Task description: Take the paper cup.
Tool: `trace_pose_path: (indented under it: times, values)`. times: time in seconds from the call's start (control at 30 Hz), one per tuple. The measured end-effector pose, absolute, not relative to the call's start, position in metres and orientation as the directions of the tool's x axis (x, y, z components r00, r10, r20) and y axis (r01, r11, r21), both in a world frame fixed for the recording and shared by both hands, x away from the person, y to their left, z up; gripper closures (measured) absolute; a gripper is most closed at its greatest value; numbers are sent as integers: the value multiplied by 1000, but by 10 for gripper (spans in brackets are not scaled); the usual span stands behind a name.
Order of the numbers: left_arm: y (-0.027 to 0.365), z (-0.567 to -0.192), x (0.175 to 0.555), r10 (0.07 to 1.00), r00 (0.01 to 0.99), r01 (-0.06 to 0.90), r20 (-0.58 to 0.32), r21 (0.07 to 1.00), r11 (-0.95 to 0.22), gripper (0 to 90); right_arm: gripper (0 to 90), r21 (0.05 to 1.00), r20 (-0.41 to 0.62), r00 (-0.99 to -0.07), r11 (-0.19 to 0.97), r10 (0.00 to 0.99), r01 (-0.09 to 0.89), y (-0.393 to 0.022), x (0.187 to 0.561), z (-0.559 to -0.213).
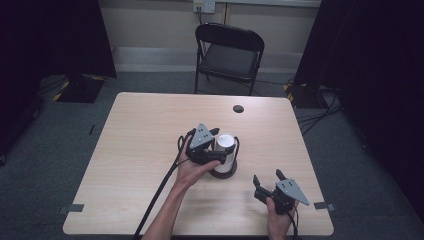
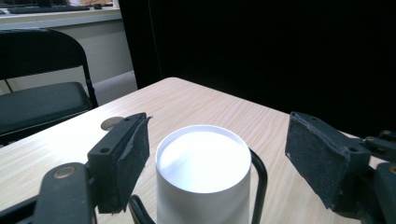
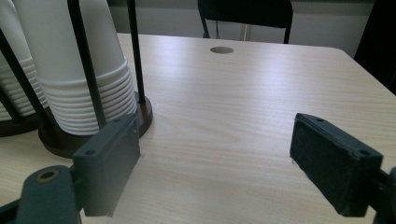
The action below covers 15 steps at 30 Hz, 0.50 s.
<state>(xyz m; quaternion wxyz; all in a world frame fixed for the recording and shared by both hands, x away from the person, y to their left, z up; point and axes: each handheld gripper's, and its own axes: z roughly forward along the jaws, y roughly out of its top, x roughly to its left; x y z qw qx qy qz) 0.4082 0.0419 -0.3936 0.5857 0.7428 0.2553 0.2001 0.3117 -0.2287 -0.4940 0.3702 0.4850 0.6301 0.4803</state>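
Stack of white paper cups (image 1: pixel 225 150) sits upside down in a dark wire holder (image 1: pixel 223 172) w/ a round brown base, roughly mid-table, a bit toward the person's side. From the high view the top cup's flat white bottom faces up. In the right gripper view the stack (image 3: pixel 77 65) shows lots of nested rolled rims layered near the base, thin black upright rods (image 3: pixel 86 70) around it; a 2nd stack seems to stand at the far left edge, partly cut off.

Left gripper (image 1: pixel 210 145) is at the stack top, jaws spread either side of the top cup. In the left gripper view the cup (image 2: pixel 201 172) stands between the pads w/ clear gaps both sides, the left-hand pad closer, no contact seen. A black rod of the holder curves up beside the cup.

Right gripper (image 1: pixel 267 181) is near the table's (image 1: pixel 140 150) front right corner, well apart from the holder, jaws wide, nothing between them, just bare light wood below.

Round cable hole (image 1: pixel 238 108) near the far edge. Black folding chair (image 1: pixel 227 55) behind the table.
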Motion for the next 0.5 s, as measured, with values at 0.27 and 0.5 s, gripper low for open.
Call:
trace_pose_path:
  times: [0.27,0.5]
  values:
    - [39,-399,417,623,783,162,-2,966,-200,248,156,967,0,-257,65,966,247,-229,311,-494]
    - [32,-404,421,612,791,167,20,955,-247,270,156,968,5,-254,59,967,243,-230,310,-494]
